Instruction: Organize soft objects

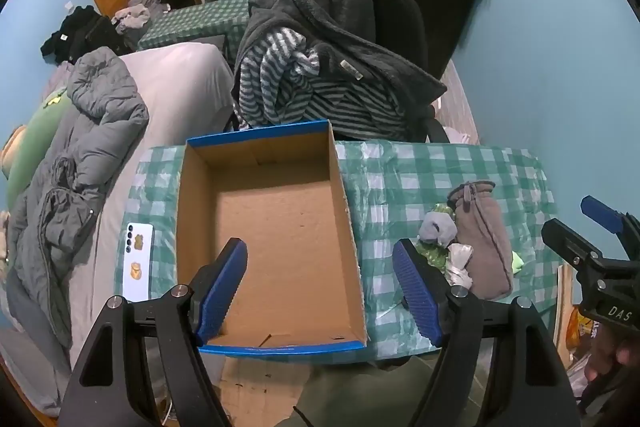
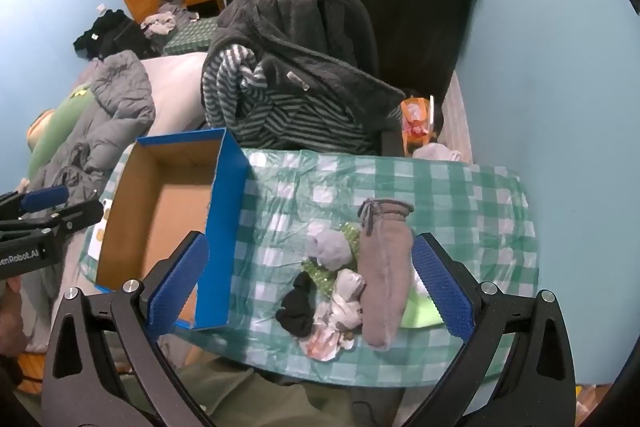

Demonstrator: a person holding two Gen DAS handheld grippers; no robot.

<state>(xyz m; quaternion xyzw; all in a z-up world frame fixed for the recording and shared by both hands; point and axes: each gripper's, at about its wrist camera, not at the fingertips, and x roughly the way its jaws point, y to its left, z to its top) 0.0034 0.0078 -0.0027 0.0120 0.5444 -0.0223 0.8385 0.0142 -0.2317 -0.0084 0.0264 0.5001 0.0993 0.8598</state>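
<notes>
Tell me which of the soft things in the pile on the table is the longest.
The grey-brown sock, lying stretched out on the pile's right side; the black sock and pale grey bundle beside it are balled up.

Blue-sided brown cardboard box (image 1: 276,227) sits on the green-and-white checked tablecloth (image 2: 460,187); the long taupe-grey fleece sock (image 2: 384,275) lies beside a small black sock (image 2: 298,307), pale grey balled sock (image 2: 330,249) and lime-green cloth (image 2: 418,313)

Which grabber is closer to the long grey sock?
The right one. The right gripper hangs open above the sock pile, with the grey sock between its fingers. The left gripper hangs open over the cardboard box, with the sock off to its side.
</notes>
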